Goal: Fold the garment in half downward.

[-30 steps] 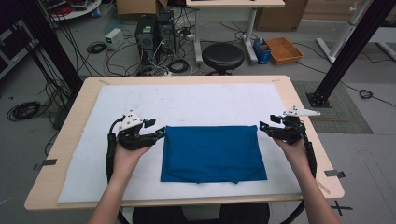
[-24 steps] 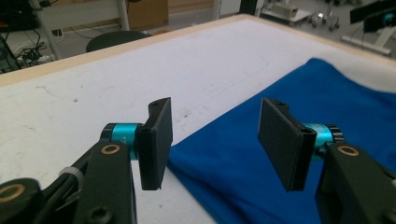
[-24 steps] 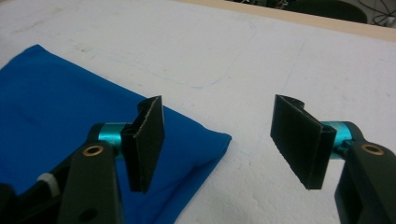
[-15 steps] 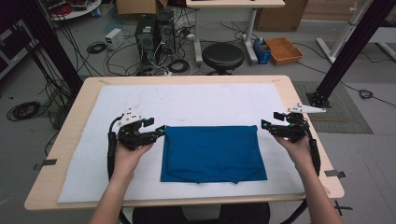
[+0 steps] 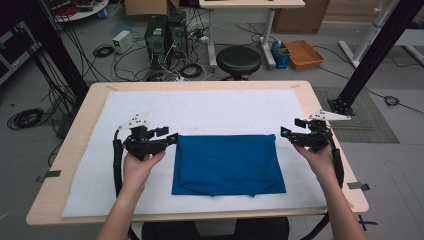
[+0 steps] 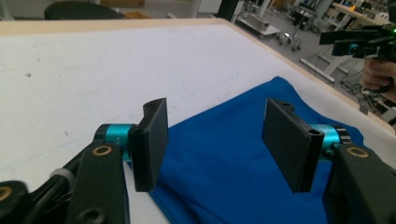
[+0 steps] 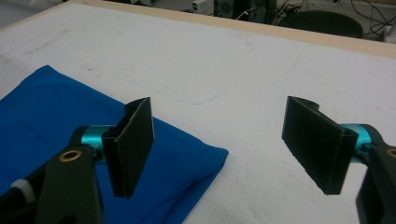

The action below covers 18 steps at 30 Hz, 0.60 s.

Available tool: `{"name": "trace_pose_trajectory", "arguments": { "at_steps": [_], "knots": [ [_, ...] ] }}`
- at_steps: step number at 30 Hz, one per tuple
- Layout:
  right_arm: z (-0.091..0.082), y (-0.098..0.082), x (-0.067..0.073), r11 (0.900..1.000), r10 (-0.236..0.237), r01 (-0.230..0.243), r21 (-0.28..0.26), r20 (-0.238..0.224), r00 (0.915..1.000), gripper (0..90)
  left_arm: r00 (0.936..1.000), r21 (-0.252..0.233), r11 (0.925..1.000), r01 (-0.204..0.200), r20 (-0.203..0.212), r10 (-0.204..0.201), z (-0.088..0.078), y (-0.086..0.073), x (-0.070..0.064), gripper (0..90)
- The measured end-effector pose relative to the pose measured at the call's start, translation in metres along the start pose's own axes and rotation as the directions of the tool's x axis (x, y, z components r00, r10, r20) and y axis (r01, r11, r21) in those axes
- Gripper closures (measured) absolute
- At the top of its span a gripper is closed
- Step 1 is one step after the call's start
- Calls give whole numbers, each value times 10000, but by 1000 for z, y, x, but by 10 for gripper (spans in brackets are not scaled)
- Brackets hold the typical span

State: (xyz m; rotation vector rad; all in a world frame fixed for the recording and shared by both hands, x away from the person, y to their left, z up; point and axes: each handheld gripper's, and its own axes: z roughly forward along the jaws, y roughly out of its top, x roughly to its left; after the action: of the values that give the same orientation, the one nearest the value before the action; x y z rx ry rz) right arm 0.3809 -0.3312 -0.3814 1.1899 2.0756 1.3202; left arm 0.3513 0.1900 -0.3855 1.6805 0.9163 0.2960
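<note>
Where both forearms reach in, left gripper [image 5: 172, 136] and right gripper [image 5: 284, 131] agape beside the blue cloth [image 5: 227, 164].

Looks like a robotics lab from my feed. Wooden table [image 5: 320, 150] with a white mat [image 5: 225, 112] sits between black aluminium frame posts [image 5: 372, 55]. At 11 o'clock, PC towers [image 5: 165, 35] stand on bare floor in a tangle of cables [image 5: 102, 50]. At 12 there's a round black stool [image 5: 239, 61], at 1 an orange crate [image 5: 303, 52]. More workbenches [image 5: 250, 4] are behind.
</note>
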Motion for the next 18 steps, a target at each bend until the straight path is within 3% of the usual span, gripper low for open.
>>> {"name": "trace_pose_trajectory", "arguments": {
  "at_steps": [10, 14, 18],
  "knots": [
    [0, 0, 1, 10000, 69, -69, -1, -46, 10000, 263, 9954, -16, 9954, -956, -105, 955, 0, -4, -5, 440],
    [1, 0, 2, 10000, 50, -50, 25, -32, 10000, 263, 9922, -277, 9918, -1247, -13, 1247, 1, -7, -9, 440],
    [1, 0, 2, 10000, 27, -27, 30, -40, 10000, 262, 9944, -604, 9928, -1031, 164, 1043, 3, -6, -12, 451]
  ]
}}
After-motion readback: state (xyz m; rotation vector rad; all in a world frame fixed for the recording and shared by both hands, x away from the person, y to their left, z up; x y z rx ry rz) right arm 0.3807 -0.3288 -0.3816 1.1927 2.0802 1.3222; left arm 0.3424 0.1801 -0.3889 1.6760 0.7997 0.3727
